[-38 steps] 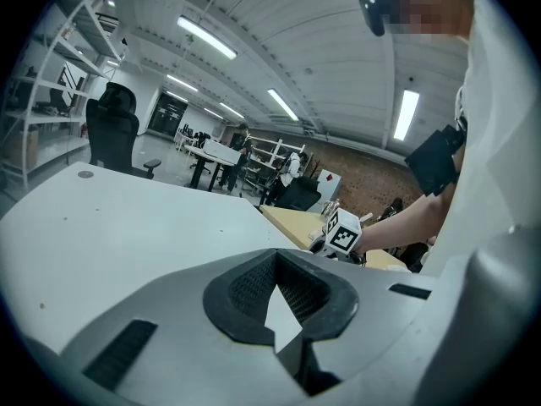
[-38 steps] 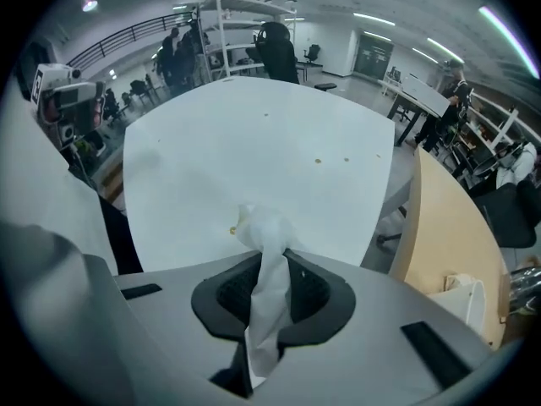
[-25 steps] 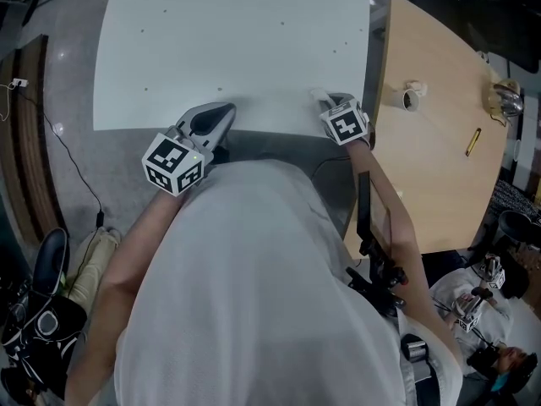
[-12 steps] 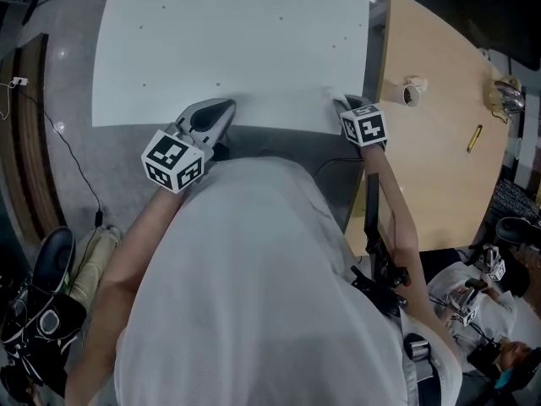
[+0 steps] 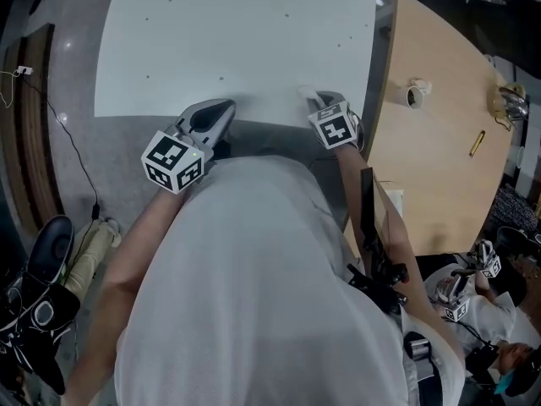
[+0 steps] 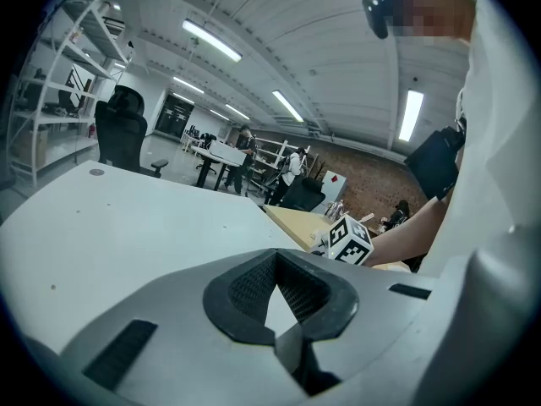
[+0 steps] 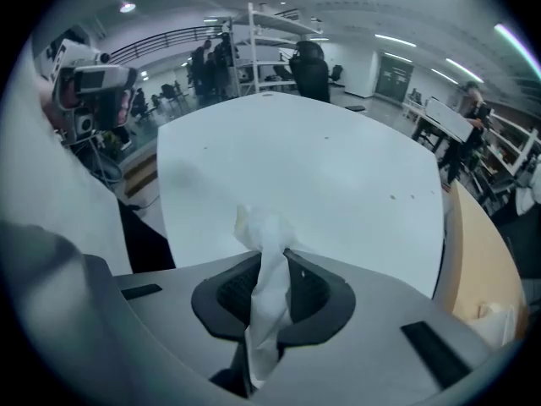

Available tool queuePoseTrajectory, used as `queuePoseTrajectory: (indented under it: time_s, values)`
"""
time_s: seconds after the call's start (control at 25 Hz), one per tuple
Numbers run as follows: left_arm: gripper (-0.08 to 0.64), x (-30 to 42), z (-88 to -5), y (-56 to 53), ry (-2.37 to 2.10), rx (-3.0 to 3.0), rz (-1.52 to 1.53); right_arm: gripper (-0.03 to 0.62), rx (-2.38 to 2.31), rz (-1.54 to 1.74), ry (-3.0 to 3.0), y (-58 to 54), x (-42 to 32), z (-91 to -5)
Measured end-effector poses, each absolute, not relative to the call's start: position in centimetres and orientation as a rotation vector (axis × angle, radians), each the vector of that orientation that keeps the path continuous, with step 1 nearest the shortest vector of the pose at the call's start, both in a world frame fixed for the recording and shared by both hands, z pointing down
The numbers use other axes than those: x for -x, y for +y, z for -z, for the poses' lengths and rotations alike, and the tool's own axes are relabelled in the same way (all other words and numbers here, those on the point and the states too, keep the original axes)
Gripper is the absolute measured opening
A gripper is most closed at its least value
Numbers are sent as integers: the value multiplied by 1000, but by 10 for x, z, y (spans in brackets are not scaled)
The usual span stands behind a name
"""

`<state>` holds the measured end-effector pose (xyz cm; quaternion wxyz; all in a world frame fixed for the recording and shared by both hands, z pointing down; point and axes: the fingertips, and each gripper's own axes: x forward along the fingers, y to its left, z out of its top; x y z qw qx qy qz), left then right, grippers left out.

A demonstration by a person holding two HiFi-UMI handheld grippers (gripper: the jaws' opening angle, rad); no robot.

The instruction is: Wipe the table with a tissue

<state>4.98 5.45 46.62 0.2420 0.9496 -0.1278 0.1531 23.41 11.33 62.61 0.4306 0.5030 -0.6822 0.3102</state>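
The right tongs [image 5: 311, 100] are clamped on the tissue [image 5: 304, 94] and point steeply down at the near edge of the white tabletop [image 5: 237, 41], towards its right corner. In the right gripper view the tissue [image 7: 267, 269] is a twisted white strip pinched between the dark pads. Its long axis runs along the tongs, and its bunched end pokes out past the tips, towards the tabletop. From the head view that loose end lies just at the surface, angled up and to the left of the marker cube [image 5: 336, 128].

The left tongs [image 5: 221, 110] hang over the same near edge, well apart from the right, tilted only slightly down. Their pads are drawn together, with a thin wedge of gap and nothing between them.
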Motion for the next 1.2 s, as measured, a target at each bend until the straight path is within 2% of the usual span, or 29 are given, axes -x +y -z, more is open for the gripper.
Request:
queuePoseTrajectory:
  time_s: [0.2,0.44,0.56,0.72,0.96,1.2]
  values:
    - [6,-50,-469,55,-353,-2594,-417,43,-1068,-683,-1833,136,-200,-627]
    - [5,-53,-473,62,-336,-2598,-428,43,-1324,-780,-1690,145,-272,-632]
    - [6,-57,-472,65,-328,-2597,-433,43,-1366,-780,-1658,129,-282,-630]
    - [6,-56,-476,66,-331,-2593,-426,43,-1293,-707,-1739,111,-249,-629]
    - [5,-43,-478,65,-398,-2568,-409,43,-1078,-819,-1951,112,-175,-628]
    - [6,-23,-475,62,-478,-2538,-391,43,-1023,-714,-2009,80,-151,-609]
